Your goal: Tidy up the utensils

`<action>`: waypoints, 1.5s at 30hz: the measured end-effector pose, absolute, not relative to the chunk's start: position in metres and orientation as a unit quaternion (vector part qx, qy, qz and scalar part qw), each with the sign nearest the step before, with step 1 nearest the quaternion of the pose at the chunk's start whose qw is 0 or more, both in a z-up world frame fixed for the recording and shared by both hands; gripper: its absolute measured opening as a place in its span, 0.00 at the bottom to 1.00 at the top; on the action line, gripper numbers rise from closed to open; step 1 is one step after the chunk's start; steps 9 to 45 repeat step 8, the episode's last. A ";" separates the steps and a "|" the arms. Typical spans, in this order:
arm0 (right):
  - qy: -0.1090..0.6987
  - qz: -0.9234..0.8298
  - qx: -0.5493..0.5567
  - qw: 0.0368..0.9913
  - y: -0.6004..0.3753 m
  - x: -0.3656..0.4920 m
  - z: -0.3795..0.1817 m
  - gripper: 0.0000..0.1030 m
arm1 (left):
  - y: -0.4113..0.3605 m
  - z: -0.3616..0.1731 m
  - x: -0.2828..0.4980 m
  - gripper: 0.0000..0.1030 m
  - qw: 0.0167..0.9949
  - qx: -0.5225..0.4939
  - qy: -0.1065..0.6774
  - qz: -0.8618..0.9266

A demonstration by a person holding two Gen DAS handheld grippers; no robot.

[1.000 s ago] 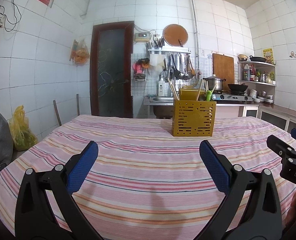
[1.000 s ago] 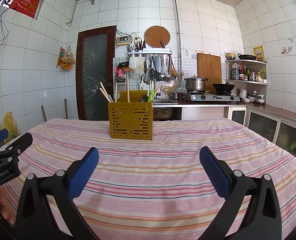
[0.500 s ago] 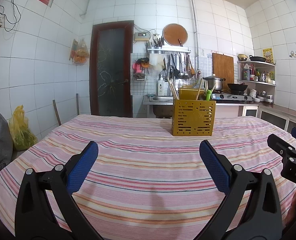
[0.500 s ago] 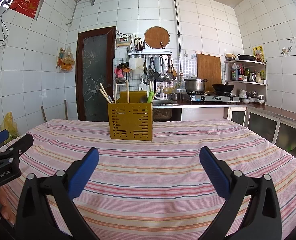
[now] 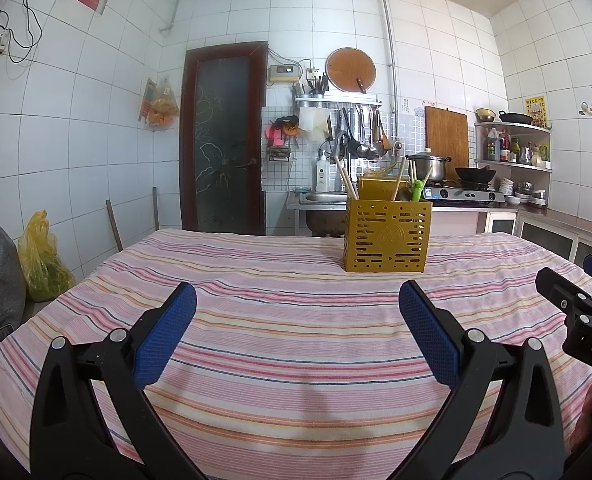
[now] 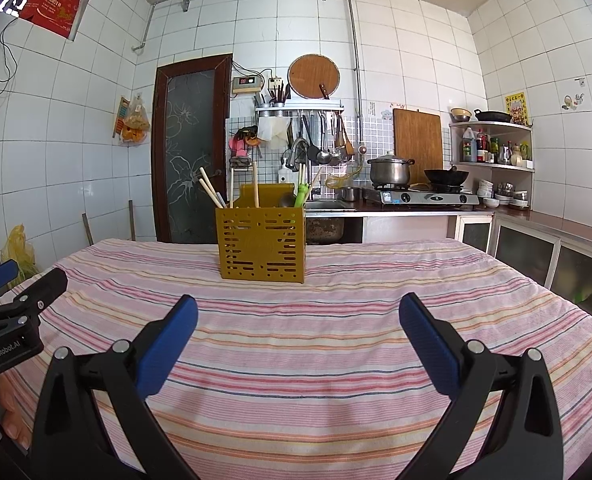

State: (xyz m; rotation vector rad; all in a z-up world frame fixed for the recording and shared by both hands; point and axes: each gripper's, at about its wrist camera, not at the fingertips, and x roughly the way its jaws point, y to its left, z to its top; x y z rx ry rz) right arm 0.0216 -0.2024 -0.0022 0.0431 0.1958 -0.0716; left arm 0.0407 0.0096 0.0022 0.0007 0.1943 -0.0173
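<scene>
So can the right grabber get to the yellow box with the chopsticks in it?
Probably yes. The right gripper is open and holds nothing, and only bare striped tablecloth lies between it and the yellow utensil holder, which stands ahead, slightly to its left.

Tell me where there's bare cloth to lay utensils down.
Bare striped tablecloth runs from both open grippers up to the yellow caddy, and on either side of it. The caddy itself is crowded with chopsticks and a green utensil.

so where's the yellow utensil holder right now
The yellow utensil holder stands upright on the striped tablecloth at the far side, right of centre in the left wrist view and left of centre in the right wrist view.
</scene>
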 end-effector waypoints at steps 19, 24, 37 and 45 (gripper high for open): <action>0.097 -0.036 0.022 0.994 -0.202 0.022 -0.003 0.96 | 0.011 0.001 0.041 0.95 0.995 0.000 0.098 -0.006; 0.097 -0.036 0.022 0.994 -0.202 0.022 -0.003 0.96 | 0.011 0.001 0.041 0.95 0.995 0.000 0.098 -0.006; 0.097 -0.036 0.022 0.994 -0.202 0.022 -0.003 0.96 | 0.011 0.001 0.041 0.95 0.995 0.000 0.098 -0.006; 0.097 -0.036 0.022 0.994 -0.202 0.022 -0.003 0.96 | 0.011 0.001 0.041 0.95 0.995 0.000 0.098 -0.006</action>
